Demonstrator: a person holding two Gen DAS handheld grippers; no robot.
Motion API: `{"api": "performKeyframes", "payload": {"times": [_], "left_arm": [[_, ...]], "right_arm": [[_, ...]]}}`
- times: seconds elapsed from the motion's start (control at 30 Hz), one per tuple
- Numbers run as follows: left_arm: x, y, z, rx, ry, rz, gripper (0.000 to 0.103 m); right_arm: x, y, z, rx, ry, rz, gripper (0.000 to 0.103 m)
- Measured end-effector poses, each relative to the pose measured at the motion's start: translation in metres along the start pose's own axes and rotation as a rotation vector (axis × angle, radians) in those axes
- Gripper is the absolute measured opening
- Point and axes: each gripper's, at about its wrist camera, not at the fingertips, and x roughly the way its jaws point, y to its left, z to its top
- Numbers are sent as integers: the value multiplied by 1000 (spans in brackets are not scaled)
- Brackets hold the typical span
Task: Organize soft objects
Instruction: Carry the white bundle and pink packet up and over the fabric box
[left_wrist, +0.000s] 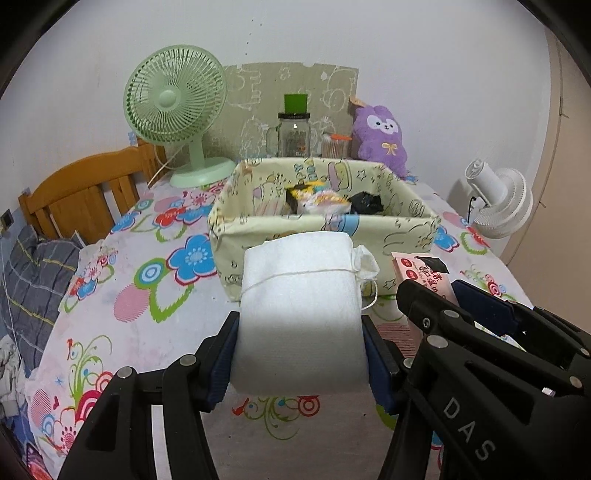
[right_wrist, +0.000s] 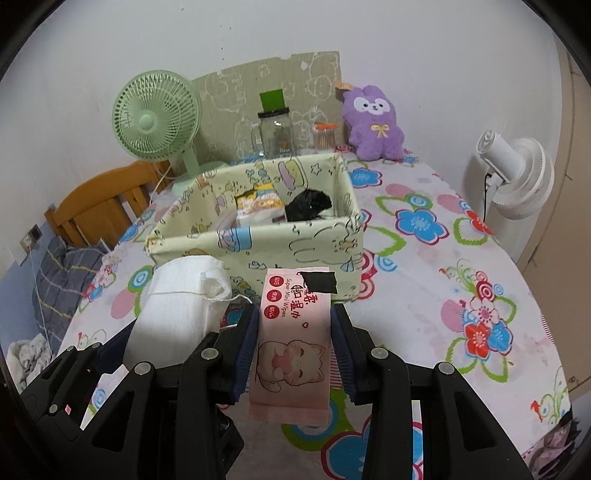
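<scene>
My left gripper (left_wrist: 300, 332) is shut on a white foam roll (left_wrist: 301, 314) tied with string, held above the table just in front of the fabric basket (left_wrist: 399, 236). The roll also shows in the right wrist view (right_wrist: 173, 314). My right gripper (right_wrist: 293, 332) is shut on a pink wet wipes pack (right_wrist: 291, 343) with a cat picture, held beside the roll, to its right. The pack's end shows in the left wrist view (left_wrist: 424, 273). The basket (right_wrist: 258, 240) holds a black item (right_wrist: 308, 205) and some packets (right_wrist: 258, 206).
A floral cloth (right_wrist: 443, 277) covers the table. At the back stand a green fan (left_wrist: 173, 110), a glass jar (left_wrist: 293, 134), and a purple plush (left_wrist: 380, 136). A white fan (right_wrist: 517, 181) is at the right edge. A wooden headboard (left_wrist: 81, 195) is at the left.
</scene>
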Motion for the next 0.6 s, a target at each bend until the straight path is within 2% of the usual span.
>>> {"api": "performKeyframes", "payload": {"times": [0.6], "left_arm": [[-33,-6,30,20,-91,-11,63]], "right_arm": [[-41,4,28,-16,-99,-10,43]]}}
